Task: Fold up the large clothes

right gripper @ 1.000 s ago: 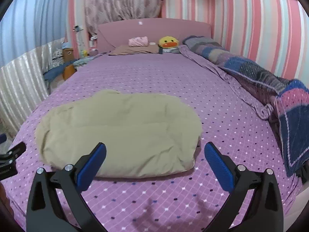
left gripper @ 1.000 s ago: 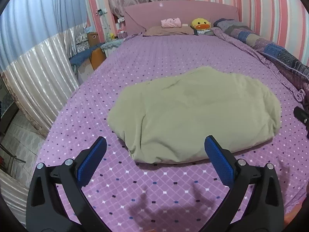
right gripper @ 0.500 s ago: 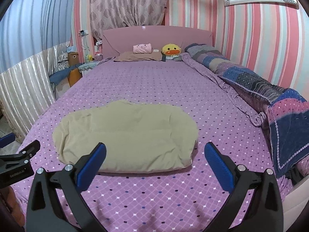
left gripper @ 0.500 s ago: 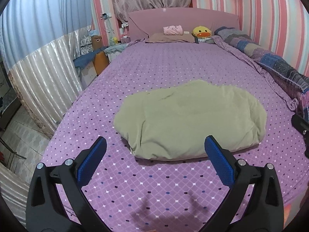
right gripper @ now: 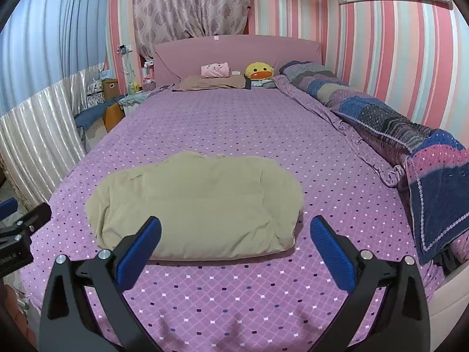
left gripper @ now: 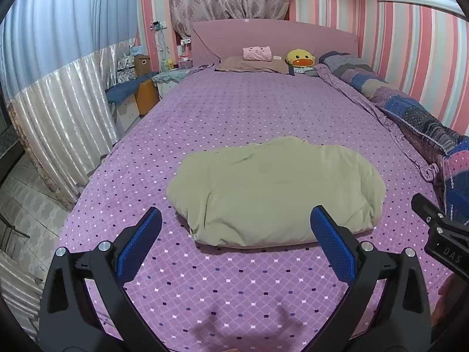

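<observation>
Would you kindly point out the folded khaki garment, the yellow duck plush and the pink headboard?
folded khaki garment [left gripper: 275,193], left wrist view, middle of its top surface.
yellow duck plush [right gripper: 259,72], right wrist view, its face above the orange beak.
pink headboard [right gripper: 234,52], right wrist view, centre of its flat panel.

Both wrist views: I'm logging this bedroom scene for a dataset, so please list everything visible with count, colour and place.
Folded beige garment: one, beige, near end of the bed, centre.
Purple dotted bedspread: one, purple with small diamonds, covering the bed.
Pink padded headboard: one, pink, far end.
Brown flat pillow: one, brown, below the headboard.
Pink plush cushion: one, pink, on the pillow.
Yellow duck plush: one, yellow with orange beak, right of the cushion.
Patchwork blue-purple quilt: one, bunched along the bed's right edge.
Patterned curtain: one, pinkish, behind the headboard.
Left gripper: one, black with blue pads, open, above the bedspread.
Right gripper: one, same colours, open.
</observation>
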### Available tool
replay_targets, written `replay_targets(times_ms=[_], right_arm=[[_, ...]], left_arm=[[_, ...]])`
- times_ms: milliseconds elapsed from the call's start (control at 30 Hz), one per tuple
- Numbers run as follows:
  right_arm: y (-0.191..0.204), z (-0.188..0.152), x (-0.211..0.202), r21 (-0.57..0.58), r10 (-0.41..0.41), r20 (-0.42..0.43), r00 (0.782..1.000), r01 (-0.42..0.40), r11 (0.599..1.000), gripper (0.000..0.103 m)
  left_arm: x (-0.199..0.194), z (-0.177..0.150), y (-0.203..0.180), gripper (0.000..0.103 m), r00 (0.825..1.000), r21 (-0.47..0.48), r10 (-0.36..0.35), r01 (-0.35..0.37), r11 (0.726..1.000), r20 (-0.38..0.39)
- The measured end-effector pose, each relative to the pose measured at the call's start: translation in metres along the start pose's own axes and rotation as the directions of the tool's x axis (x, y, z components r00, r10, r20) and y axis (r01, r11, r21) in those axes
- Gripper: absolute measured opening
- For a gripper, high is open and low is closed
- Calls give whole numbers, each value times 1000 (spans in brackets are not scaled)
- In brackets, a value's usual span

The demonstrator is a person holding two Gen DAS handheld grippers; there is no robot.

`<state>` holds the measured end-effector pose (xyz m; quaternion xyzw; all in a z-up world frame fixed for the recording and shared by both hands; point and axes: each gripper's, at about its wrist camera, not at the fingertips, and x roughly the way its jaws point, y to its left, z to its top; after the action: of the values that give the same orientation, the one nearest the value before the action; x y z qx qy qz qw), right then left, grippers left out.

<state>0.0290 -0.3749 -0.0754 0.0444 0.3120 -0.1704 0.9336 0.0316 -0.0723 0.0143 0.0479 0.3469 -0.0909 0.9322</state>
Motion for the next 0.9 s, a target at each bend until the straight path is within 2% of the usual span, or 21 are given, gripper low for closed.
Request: replay_targets(times_ms=[900], right_arm=[[8,10,8,-16,-21,-26,999,20,1000,101]], left_arm=[[3,9,4,100,1000,0,-16,16,1000,5]])
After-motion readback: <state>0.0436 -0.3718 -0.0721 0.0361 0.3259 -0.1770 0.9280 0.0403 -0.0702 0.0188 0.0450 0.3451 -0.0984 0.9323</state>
